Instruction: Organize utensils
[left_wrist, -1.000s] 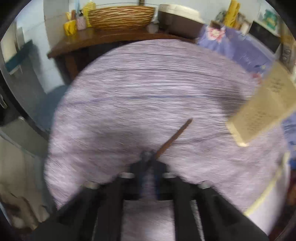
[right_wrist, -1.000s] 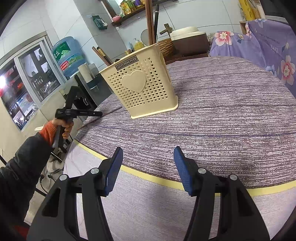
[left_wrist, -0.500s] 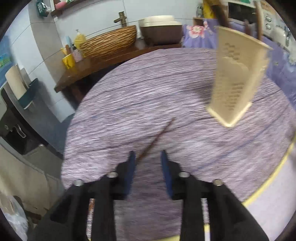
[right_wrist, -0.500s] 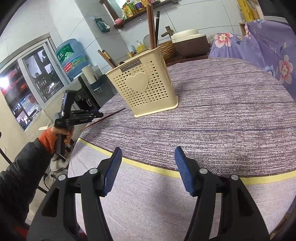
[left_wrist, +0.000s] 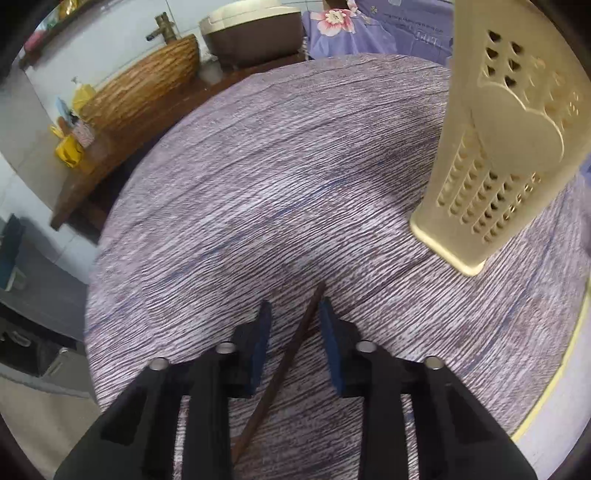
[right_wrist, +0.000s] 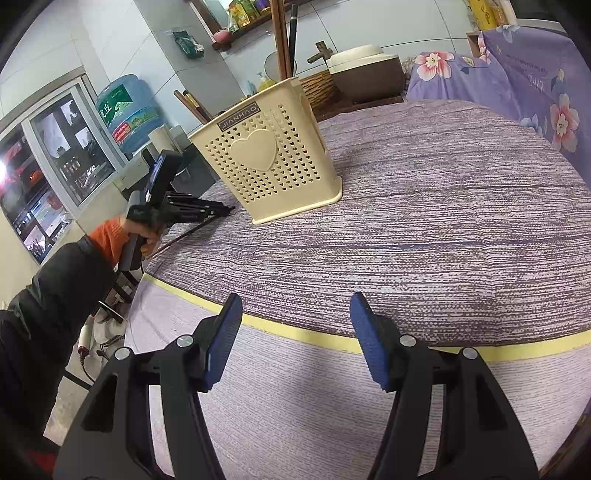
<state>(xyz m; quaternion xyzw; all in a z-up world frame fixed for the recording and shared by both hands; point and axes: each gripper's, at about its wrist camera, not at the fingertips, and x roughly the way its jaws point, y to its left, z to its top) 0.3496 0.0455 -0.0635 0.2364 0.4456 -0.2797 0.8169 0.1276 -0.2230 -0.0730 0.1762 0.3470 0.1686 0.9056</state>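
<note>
While the left gripper (left_wrist: 293, 332) closes its jaws, a dark chopstick (left_wrist: 284, 363) lies between the blue pads (left_wrist: 258, 343), and a gap shows on both sides, so nothing is clamped yet. From the left wrist view the stick runs from about 6 o'clock, low under the gripper body, up to its tip just past the fingertips toward 12, resting on the purple cloth (left_wrist: 280, 177). The holder (left_wrist: 495, 158) stands at roughly 2 o'clock from that tip, near but apart. In the right wrist view the same chopstick (right_wrist: 184, 236) sits at 9 o'clock, beside the holder's base, under the left gripper (right_wrist: 221, 212) held by a hand (right_wrist: 147, 240) with an orange cuff.

The right gripper (right_wrist: 295, 332) hangs with jaws apart and nothing between them, over the table edge at 6 o'clock.

I judge the chopstick light, stiff and thin, probably smooth, so it could roll or pivot between the pads. Taking it somewhere along the middle, square across the pads, would likely keep it from swinging when lifted toward the holder's top.

Several sticks (right_wrist: 282, 40) already stand in the holder. A plate on its front reads "JIANHAO" above a raised heart. The water jug (right_wrist: 127, 110) at 10 o'clock carries a green label with characters too small to read.
</note>
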